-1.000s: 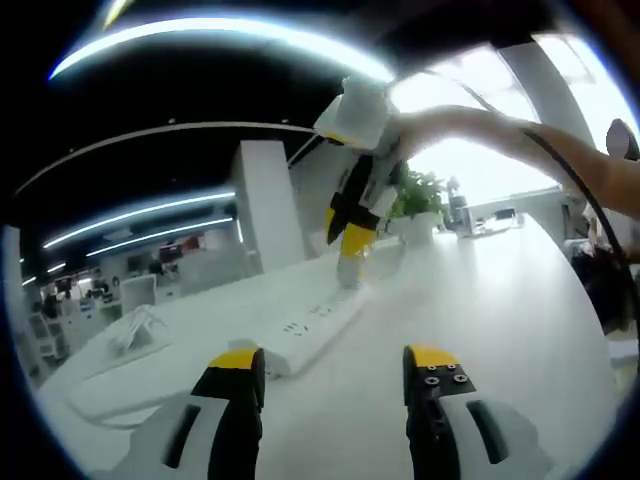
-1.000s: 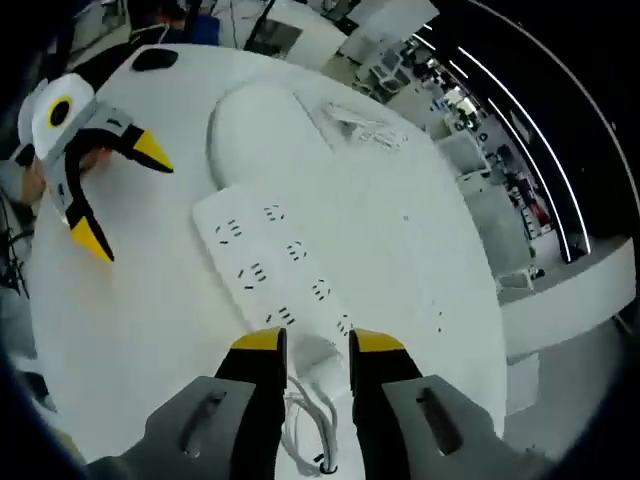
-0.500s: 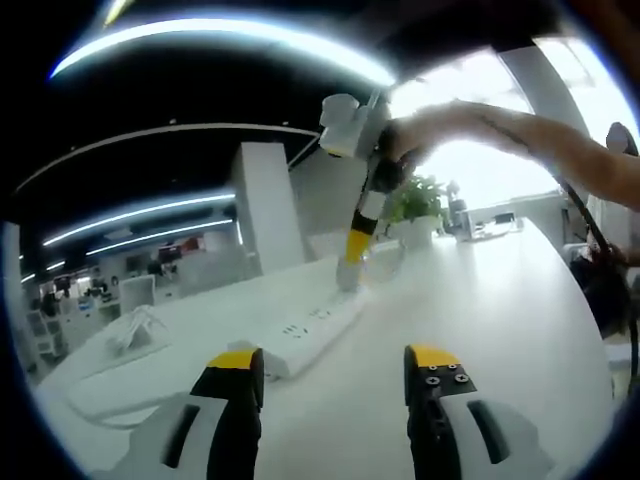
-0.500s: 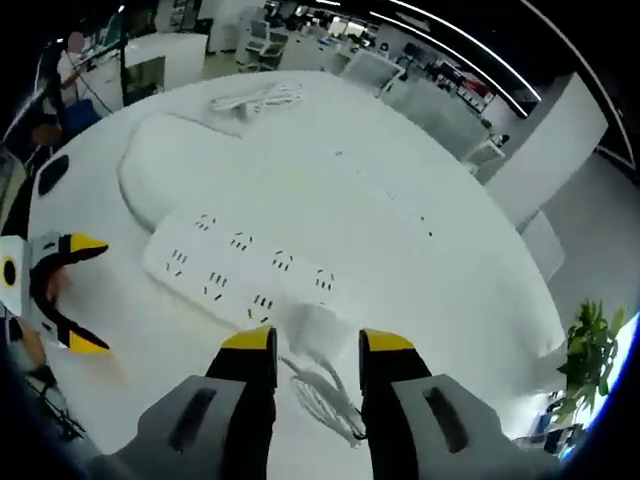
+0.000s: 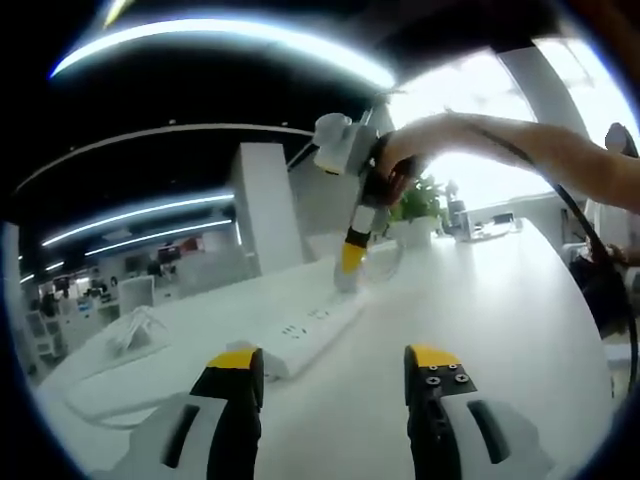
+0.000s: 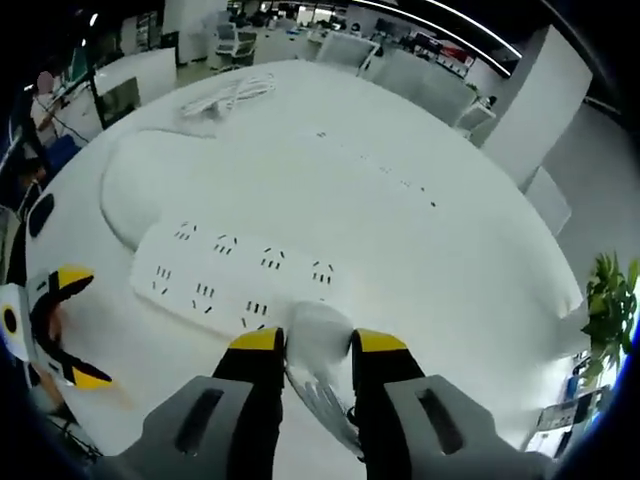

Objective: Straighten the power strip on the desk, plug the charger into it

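A long white power strip (image 6: 232,285) lies flat on the white desk (image 6: 420,260), also seen as the power strip (image 5: 316,332) ahead of my left gripper. My right gripper (image 6: 317,342) is shut on the white charger (image 6: 316,335) at the strip's near end, and the charger's coiled white cable (image 6: 328,402) hangs between the jaws. In the left gripper view a hand (image 5: 400,160) holds that right gripper (image 5: 350,265) tip-down on the strip's far end. My left gripper (image 5: 333,360) is open and empty, short of the strip. It shows as the left gripper (image 6: 55,330) at the desk's edge.
A large white pad (image 6: 150,165) lies beyond the strip, with a loose bundle of white cable (image 6: 228,95) past it. A small black object (image 6: 38,213) sits at the left edge. A potted plant (image 5: 418,195) stands at the desk's far end. Office desks fill the background.
My right gripper's jaws have narrowed onto the charger at the strip's end, and its view has rolled. In the left gripper view the right gripper shifted slightly left; my left gripper stayed put.
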The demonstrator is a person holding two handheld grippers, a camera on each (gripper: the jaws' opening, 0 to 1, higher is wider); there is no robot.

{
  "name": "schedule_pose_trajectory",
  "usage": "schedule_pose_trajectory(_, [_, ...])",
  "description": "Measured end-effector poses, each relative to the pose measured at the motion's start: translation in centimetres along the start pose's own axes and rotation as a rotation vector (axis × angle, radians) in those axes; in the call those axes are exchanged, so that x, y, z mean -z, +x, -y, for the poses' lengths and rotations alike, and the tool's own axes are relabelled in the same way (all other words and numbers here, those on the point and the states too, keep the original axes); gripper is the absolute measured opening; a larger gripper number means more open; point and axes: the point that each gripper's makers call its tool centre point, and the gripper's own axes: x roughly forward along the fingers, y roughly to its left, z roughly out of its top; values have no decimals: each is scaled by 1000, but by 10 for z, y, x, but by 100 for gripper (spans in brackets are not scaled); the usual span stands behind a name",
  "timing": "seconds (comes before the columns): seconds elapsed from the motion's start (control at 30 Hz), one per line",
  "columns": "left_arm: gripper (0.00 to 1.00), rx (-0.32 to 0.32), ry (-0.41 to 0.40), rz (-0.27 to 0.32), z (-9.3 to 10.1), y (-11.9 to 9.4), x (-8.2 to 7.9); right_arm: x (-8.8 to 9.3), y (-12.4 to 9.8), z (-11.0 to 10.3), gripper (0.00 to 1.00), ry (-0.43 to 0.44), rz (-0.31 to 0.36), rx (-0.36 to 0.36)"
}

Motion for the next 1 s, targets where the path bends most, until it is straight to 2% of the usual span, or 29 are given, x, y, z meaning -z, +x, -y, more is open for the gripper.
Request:
schedule_pose_trajectory(0.2, [59, -1, 3, -1, 2, -1, 1, -1, 1, 5, 24, 69, -24, 32])
schedule_pose_trajectory(0.43, [59, -1, 1, 2, 2, -2, 1, 5, -1, 9, 23, 49, -40, 58])
schedule_pose_trajectory(0.53, [59, -1, 2, 2, 3, -2, 1, 7, -1, 12, 23, 45, -29, 31])
schedule_pose_trajectory(0.6, [59, -1, 2, 2, 3, -2, 1, 7, -1, 14, 23, 84, -32, 7])
schedule_pose_trajectory(0.73, [59, -1, 4, 0, 2, -2, 1, 1, 4, 14, 23, 65, -44, 56])
schedule_pose_trajectory(0.8, [59, 0, 5, 1, 1, -2, 1, -4, 6, 14, 23, 17, -62, 123])
schedule_pose_trajectory(0.87, [59, -1, 3, 1, 1, -2, 1, -8, 8, 12, 23, -22, -70, 135])
schedule_pose_trajectory(1.0, [59, 1, 6, 0, 1, -2, 1, -12, 8, 14, 23, -38, -84, 107])
